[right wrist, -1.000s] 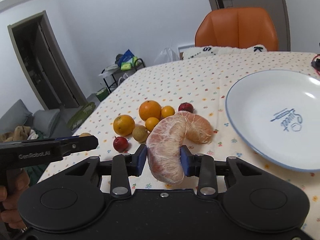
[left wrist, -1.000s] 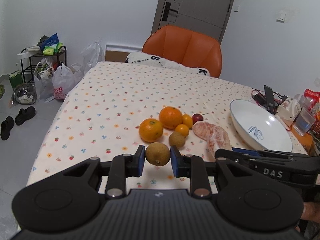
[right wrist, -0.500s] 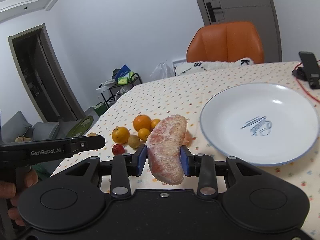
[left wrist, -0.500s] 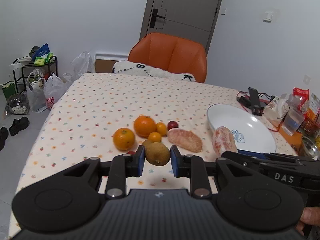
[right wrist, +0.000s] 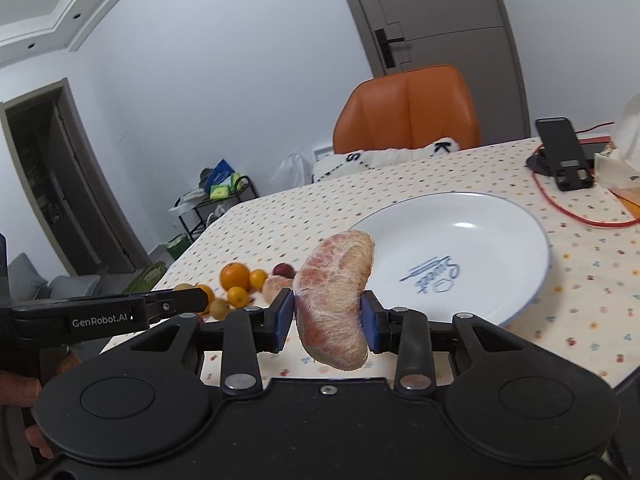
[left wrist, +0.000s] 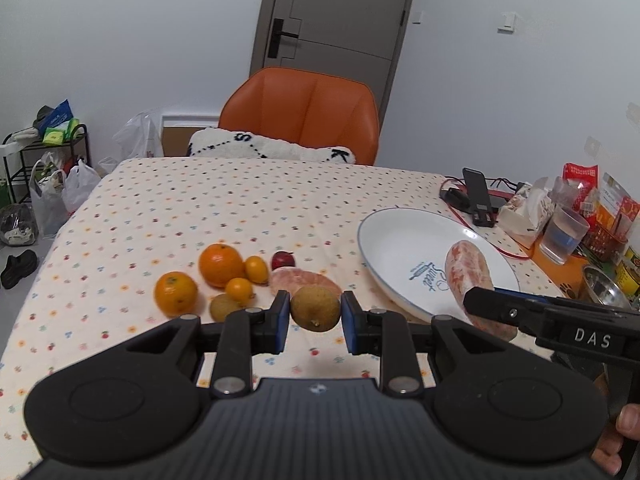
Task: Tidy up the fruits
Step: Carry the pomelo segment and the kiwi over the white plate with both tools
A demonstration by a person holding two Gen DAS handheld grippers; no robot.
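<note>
Held stock: your left gripper (left wrist: 315, 316) clamps a brown fruit (left wrist: 315, 307) clear above the table (left wrist: 240, 200), your right gripper (right wrist: 327, 320) pinches a pomelo segment (right wrist: 334, 300) just short of the plate (right wrist: 480, 236) ahead, likely for depositing.

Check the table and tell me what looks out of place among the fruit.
Only the peeled pomelo segments stand out: one lies bare on the tablecloth beside the whole oranges, the other is pinched in the right gripper above the plate. Nothing is spilled or toppled.
</note>
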